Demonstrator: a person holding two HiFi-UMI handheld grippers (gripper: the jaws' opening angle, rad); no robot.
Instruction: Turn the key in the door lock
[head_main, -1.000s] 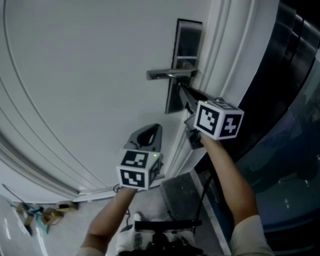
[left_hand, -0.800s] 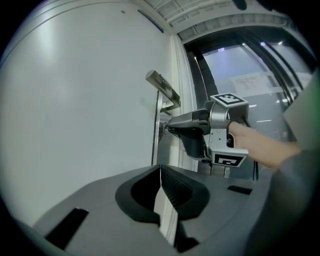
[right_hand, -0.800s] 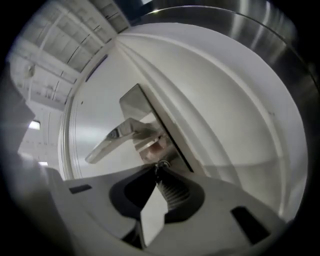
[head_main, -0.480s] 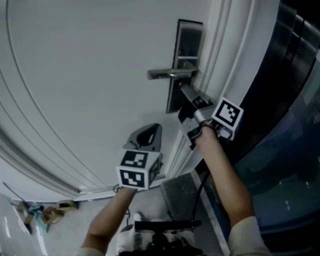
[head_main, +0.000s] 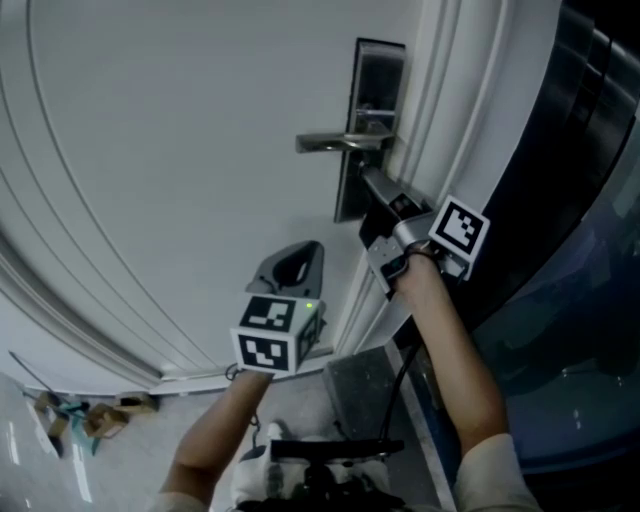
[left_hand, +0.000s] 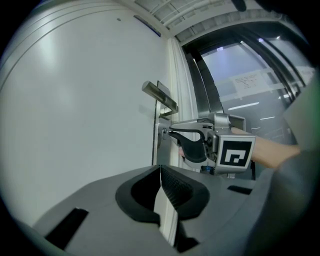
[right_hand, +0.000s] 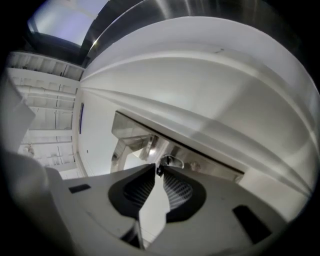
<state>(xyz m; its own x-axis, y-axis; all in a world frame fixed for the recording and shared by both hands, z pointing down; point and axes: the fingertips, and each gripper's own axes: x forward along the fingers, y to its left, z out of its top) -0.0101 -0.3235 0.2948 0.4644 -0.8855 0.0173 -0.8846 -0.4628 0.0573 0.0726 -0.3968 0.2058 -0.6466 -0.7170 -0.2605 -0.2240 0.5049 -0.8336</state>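
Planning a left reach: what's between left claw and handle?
Nothing: head view shows only bare door between left claw and handle.

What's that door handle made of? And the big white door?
Door handle: looks like metal, silvery, since it catches bright glints. Door: smooth, white and painted-looking with a soft sheen. I can't tell whether wood or metal lies underneath.

No readable text anywhere; paper notice (left_hand: 248, 81) on the glass pane (left_hand: 260, 60) has print too small to read.
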